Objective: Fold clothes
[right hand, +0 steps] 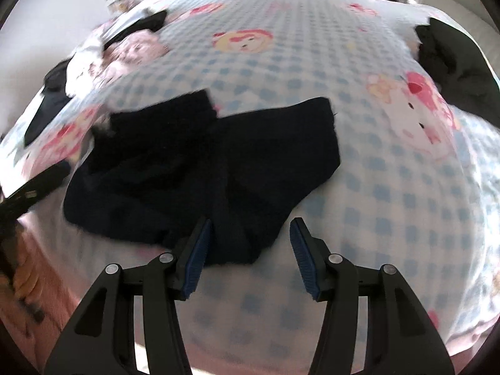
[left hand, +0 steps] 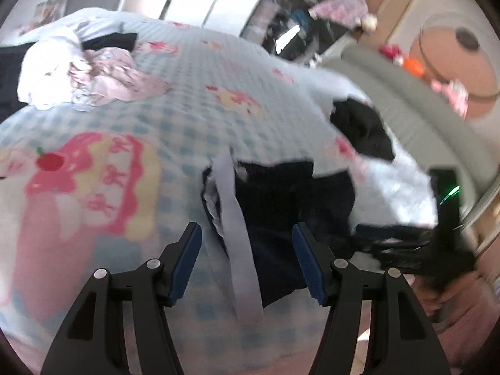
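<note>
The left tongs (left hand: 247, 262) stand apart over a dark garment (left hand: 281, 218) with a pale strip (left hand: 237, 243) lying between the pads, nothing pinched. The right tongs (right hand: 251, 253) also stand apart, the garment's near corner between them but not clamped. The garment sprawls across the centre of both frames on the checked bed (right hand: 390, 187). A pile of clothes (left hand: 78, 75) waits upper left. This looks like the pause between folds; next, each pair must close on an edge.
</note>
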Demonstrator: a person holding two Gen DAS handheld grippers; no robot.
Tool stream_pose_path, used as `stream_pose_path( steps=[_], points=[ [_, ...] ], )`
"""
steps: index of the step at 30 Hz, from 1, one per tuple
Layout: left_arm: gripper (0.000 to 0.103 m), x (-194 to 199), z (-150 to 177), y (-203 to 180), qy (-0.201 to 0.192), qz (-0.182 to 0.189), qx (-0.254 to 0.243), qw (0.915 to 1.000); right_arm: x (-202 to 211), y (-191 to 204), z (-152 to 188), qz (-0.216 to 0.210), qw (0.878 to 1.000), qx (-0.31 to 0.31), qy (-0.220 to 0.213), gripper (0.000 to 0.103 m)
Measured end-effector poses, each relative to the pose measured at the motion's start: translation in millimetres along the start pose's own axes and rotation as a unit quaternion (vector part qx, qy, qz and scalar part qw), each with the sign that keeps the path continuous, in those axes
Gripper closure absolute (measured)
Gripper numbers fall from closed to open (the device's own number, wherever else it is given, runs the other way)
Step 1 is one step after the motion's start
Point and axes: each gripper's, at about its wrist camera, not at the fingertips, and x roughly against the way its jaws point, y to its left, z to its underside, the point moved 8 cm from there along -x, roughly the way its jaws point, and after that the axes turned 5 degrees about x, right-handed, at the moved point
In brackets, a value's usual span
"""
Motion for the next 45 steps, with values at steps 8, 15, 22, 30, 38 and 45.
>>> stream_pose_path(
  steps=[8, 15, 22, 30, 38, 45],
  points=[
    [0.072, -6.3, 8.9, -5.8, 0.010, 0.005, -0.008, 0.9999, -9.7, 1.2, -21.6, -0.078, 0.996, -0.033, -0.020, 0.049],
    [0.073, -2.8, 7.0, 0.6, -0.001, -0.011, 0.001, 0.9999, -17.2, 15.9, -33.2, -0.110, 0.994, -0.012, -0.020, 0.084],
    [0.073, 1.6, 0.5, 0.0, -0.022, -0.001, 0.012, 0.9997, 12.1, 11.3, -5.3, -0.049, 0.998, 0.020, -0.037, 0.093],
    [0.073, 0.7, -1.8, 8.0, -0.019, 0.010, 0.043, 0.9989, 13.2, -1.6, -22.8, -0.098, 0.992, -0.047, -0.060, 0.060],
    [0.073, -3.5, 2.0, 8.5, -0.016, -0.004, 0.030, 0.9994, -40.6, 10.9, -40.0, -0.121, 0.992, -0.036, 0.005, 0.075],
    [0.074, -9.5, 2.5, -8.8, -0.020, -0.009, -0.002, 0.9998, -15.7, -3.1, -5.9, -0.063, 0.996, -0.052, -0.021, 0.094]
  ],
)
